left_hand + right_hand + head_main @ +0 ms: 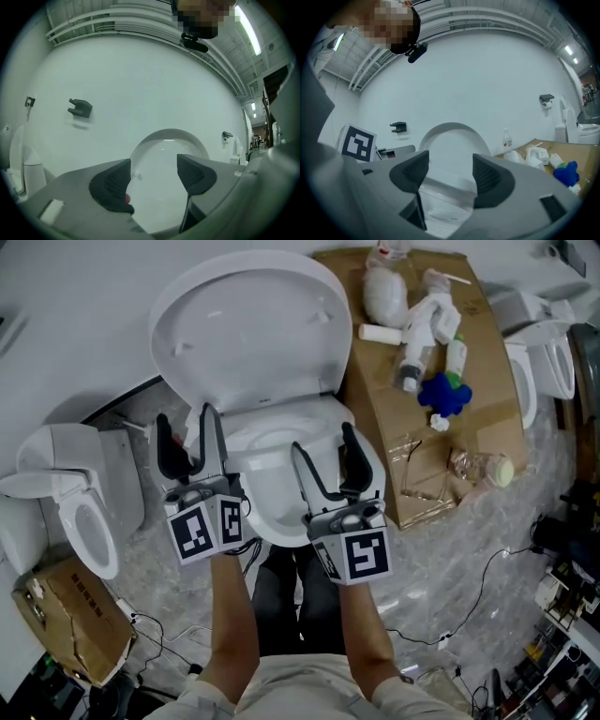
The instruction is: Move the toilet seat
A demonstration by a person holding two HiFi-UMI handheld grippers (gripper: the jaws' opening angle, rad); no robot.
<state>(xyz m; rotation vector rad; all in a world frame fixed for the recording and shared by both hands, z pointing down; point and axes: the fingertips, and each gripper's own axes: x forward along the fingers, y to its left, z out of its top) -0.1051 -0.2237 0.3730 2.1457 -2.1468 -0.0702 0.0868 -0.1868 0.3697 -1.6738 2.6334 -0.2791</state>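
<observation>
The white oval plastic toilet seat (248, 324) stands raised at the upper centre of the head view, just above the white ceramic bowl (281, 442). At mid-frame the left gripper (187, 444) and right gripper (326, 463) overlap the bowl's sides, each with jaws parted and holding nothing.

The white toilet seat (248, 329), a glossy rounded oval with small bumpers on its exposed underside, stands raised upright at the back of the open white bowl (314, 418), tilted back toward the pale wall (66, 306) behind.
</observation>
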